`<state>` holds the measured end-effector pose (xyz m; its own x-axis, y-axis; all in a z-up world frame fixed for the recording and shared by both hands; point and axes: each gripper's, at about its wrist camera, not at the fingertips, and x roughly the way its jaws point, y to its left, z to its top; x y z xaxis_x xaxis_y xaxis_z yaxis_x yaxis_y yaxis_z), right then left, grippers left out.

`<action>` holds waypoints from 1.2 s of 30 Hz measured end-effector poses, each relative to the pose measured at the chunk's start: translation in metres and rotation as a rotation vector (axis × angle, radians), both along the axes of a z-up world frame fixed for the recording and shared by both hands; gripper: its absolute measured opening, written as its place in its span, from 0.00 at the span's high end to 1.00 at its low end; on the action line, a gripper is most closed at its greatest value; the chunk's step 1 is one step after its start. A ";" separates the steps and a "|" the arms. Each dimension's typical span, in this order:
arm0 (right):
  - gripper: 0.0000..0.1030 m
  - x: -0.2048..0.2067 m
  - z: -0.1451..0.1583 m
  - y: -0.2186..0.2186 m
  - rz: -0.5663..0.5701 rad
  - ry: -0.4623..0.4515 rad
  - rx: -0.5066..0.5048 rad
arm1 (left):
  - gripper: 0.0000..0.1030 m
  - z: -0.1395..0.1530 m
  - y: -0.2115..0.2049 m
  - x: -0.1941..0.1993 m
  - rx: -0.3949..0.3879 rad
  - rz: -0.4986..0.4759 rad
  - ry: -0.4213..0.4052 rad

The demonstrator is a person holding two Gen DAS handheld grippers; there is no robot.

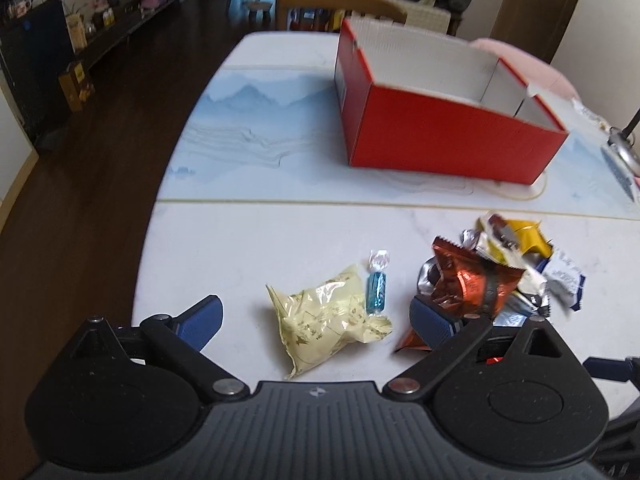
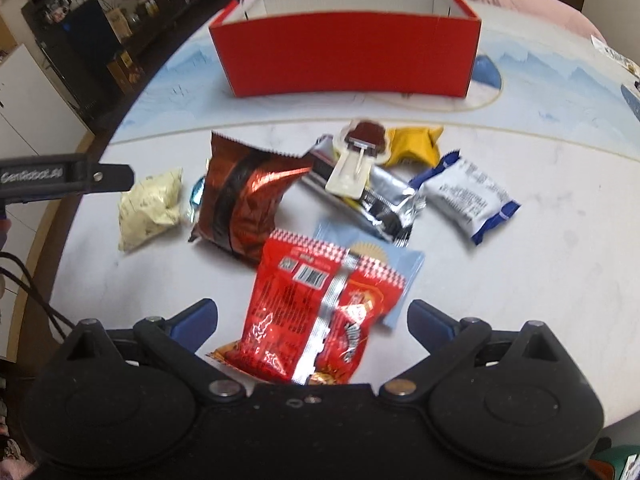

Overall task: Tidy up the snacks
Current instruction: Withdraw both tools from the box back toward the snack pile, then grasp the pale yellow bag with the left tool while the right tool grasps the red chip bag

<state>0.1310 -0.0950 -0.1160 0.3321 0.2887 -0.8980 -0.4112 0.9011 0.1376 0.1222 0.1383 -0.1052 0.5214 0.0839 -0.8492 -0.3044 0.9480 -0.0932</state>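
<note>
An open red box (image 1: 452, 132) with a white inside stands at the back of the white table; it also shows in the right wrist view (image 2: 348, 56). My left gripper (image 1: 316, 316) is open, its fingers on either side of a pale yellow packet (image 1: 324, 320), with a blue wrapped candy (image 1: 377, 288) beside it. A copper-red bag (image 1: 468, 284) lies against the right finger. My right gripper (image 2: 312, 320) is open around a bright red snack bag (image 2: 320, 312) lying on the table. Further off lie the copper-red bag (image 2: 244, 196), a silver packet (image 2: 380, 200), a white-and-blue packet (image 2: 468, 196) and a yellow packet (image 2: 412, 144).
A blue-printed mat (image 1: 260, 128) lies under the box. The table's left edge (image 1: 160, 216) drops to a dark wood floor. A wooden chair (image 1: 340, 4) stands behind the table. The left gripper's body (image 2: 64, 178) reaches in from the left of the right wrist view.
</note>
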 end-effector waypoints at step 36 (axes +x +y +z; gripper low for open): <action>0.29 0.017 -0.023 0.018 -0.020 0.149 -0.025 | 0.40 -0.047 0.007 0.060 -0.034 0.149 0.271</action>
<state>0.1481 -0.0768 -0.1387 0.2001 0.2605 -0.9445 -0.3696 0.9129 0.1735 0.1820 0.1455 -0.1519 0.2601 0.1115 -0.9591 -0.4580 0.8887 -0.0209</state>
